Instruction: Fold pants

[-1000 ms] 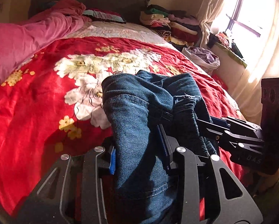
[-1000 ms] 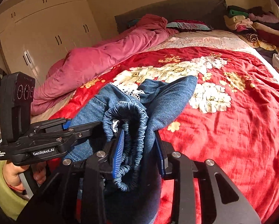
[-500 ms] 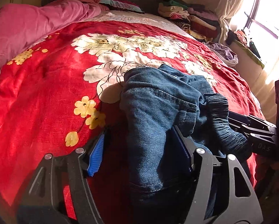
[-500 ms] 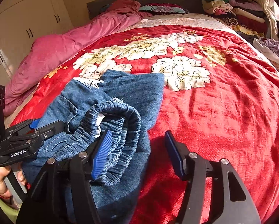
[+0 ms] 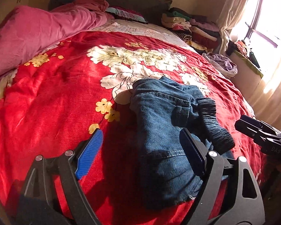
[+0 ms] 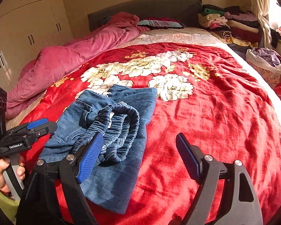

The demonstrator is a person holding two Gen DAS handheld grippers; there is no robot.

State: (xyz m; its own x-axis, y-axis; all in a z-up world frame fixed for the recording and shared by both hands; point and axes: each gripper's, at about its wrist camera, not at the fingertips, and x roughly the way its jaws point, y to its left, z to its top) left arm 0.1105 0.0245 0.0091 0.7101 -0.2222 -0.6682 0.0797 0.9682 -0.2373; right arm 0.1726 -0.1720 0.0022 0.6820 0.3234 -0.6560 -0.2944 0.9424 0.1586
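Lying bunched in a rough fold, the denim pants (image 6: 110, 135) rest near the foot of the red floral blanket (image 6: 215, 116) that covers our bed, their gathered elastic waistband (image 6: 119, 123) curled on top. From the left wrist view the pants (image 5: 163, 131) spread between our left gripper's (image 5: 140, 148) blue pads, which have just been opening and now stand wide; the right-hand pad sits against the cloth, yet nothing is pinched. Our right gripper (image 6: 140, 150) has likewise just been opening: its jaws are spread wide, the left pad over the waistband's edge and the other above bare blanket, gripping nothing. Our left hand (image 6: 1, 176) wraps that gripper's handle at the frame's edge. Further out, a pink quilt (image 6: 69, 60) is heaped along the bed's left side, and stacked clothes (image 6: 230, 24) sit by the headboard.
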